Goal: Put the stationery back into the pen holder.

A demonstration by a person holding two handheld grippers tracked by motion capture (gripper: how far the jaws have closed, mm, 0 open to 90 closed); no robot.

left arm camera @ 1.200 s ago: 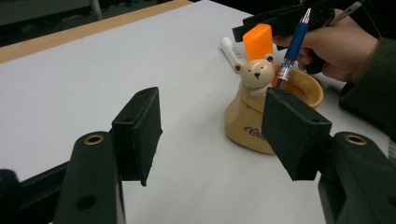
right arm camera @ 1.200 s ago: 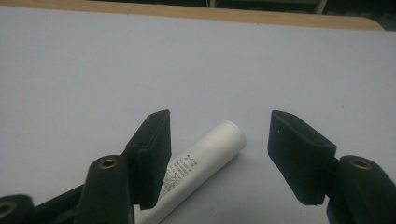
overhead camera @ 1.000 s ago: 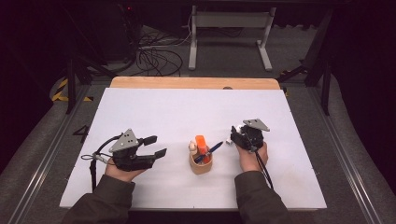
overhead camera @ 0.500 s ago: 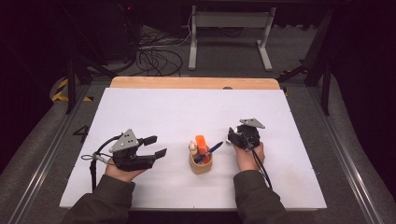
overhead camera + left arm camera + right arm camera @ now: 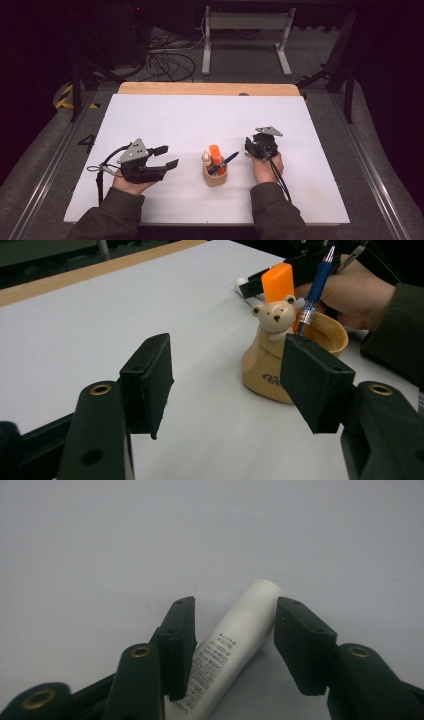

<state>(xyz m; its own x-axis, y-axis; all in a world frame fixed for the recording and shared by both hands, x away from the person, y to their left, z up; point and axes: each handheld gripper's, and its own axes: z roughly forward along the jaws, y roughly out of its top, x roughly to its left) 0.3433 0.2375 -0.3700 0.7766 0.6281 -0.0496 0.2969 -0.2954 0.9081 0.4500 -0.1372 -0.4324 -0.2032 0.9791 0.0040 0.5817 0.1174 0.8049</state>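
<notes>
Your right hand-held gripper (image 5: 230, 645) straddles a white tube (image 5: 235, 650) lying on the surface (image 5: 150, 540), jaws open, gripping nothing. Close off-centre and the round tube may roll or squirt out toward the bear-shaped pen holder (image 5: 215, 172). Your left hand-held gripper (image 5: 227, 390) gapes wide, empty.

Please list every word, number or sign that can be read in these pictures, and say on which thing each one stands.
"4": painted dark on the grey floor left of the table, in the high view.
Dark cursive lettering on the tan wooden bear-shaped pen holder: partly hidden by the left gripper, not readable.
Small black print on the white plastic tube between the right gripper's open jaws: too small to read.
</notes>
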